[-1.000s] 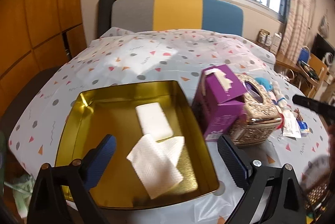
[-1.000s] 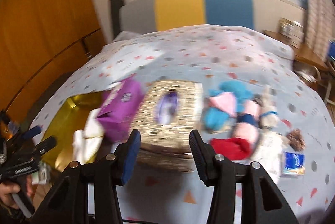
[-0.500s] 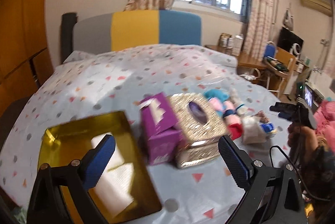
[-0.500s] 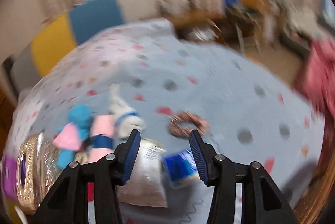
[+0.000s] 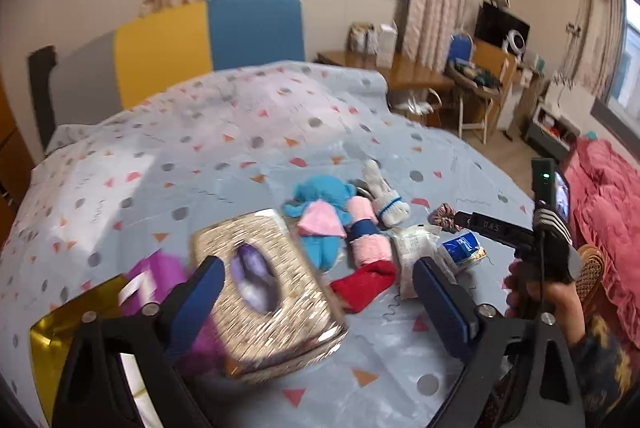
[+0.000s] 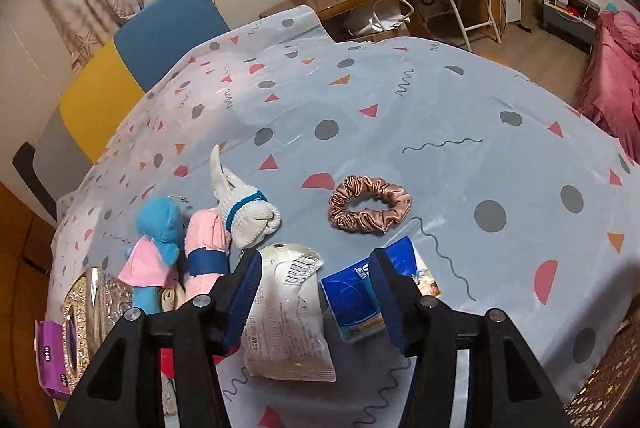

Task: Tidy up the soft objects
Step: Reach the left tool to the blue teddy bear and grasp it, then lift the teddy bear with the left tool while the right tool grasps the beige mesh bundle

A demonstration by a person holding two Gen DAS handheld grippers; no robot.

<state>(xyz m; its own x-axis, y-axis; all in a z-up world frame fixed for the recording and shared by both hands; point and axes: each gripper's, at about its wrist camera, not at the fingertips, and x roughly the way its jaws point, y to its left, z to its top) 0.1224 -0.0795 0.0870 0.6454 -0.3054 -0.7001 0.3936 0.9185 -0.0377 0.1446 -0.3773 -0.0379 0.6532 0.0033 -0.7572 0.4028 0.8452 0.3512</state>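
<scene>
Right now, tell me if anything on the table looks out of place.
The soft things lie jumbled beside the tissue box: blue toy, pink roll, white sock and red sock touch or overlap. The scrunchie lies apart. Nothing looks spilled or damaged.

On the patterned-cloth surface [image 6: 460, 116] you have the pink satin scrunchie [image 6: 370, 204] behind the blue tissue packet [image 6: 360, 302], with the white knitted sock [image 6: 248, 204] to its left.
</scene>
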